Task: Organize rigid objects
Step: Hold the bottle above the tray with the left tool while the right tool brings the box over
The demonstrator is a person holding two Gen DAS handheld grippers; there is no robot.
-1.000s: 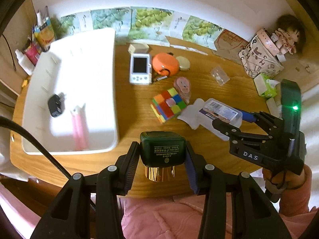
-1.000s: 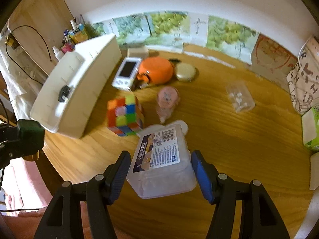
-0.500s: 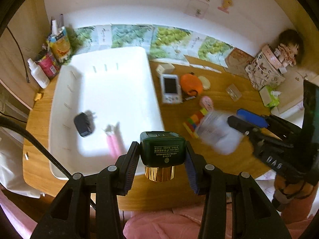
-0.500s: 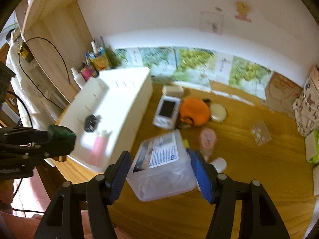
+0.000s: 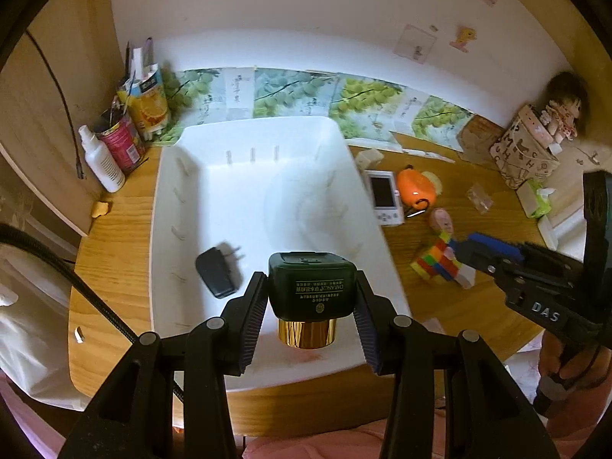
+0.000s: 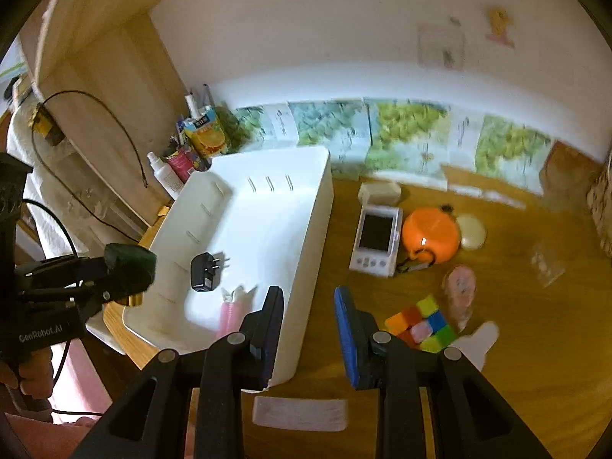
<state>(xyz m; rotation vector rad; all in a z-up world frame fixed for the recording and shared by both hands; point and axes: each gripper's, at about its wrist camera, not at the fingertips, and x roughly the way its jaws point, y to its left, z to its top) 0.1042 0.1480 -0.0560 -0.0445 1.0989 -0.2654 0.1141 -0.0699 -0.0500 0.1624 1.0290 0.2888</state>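
**A:** What is your left gripper (image 5: pixel 310 287) doing?

**B:** Its fingers are clamped on a dark green, square-shouldered jar with a shiny gold base (image 5: pixel 310 267). You hold it in the air over the near end of the white plastic tray (image 5: pixel 164 229). The tray fills the left part of the wooden desk (image 6: pixel 497 344). A black plug adapter (image 5: pixel 216 273) already lies inside it.

**A:** So which step is this?

**B:** It looks like the placing step. Next, lower the jar onto bare tray floor beside the adapter, then spread the fingers.

**A:** And to the right?

**B:** Your right gripper (image 6: pixel 309 298) hangs over the tray's right wall with its fingers drawn close together and nothing between them. Still loose on the desk to the right of the tray are a white handheld game console (image 6: pixel 376 241), a round orange case (image 6: pixel 430 235) and a multicoloured puzzle cube (image 6: pixel 420 329) nearer the front edge. These are probably next.

**A:** Any writing?

**B:** The right gripper reads "DAS" and the left one "GenRobot.AI". The jar has gold print, upside down and too small to read.
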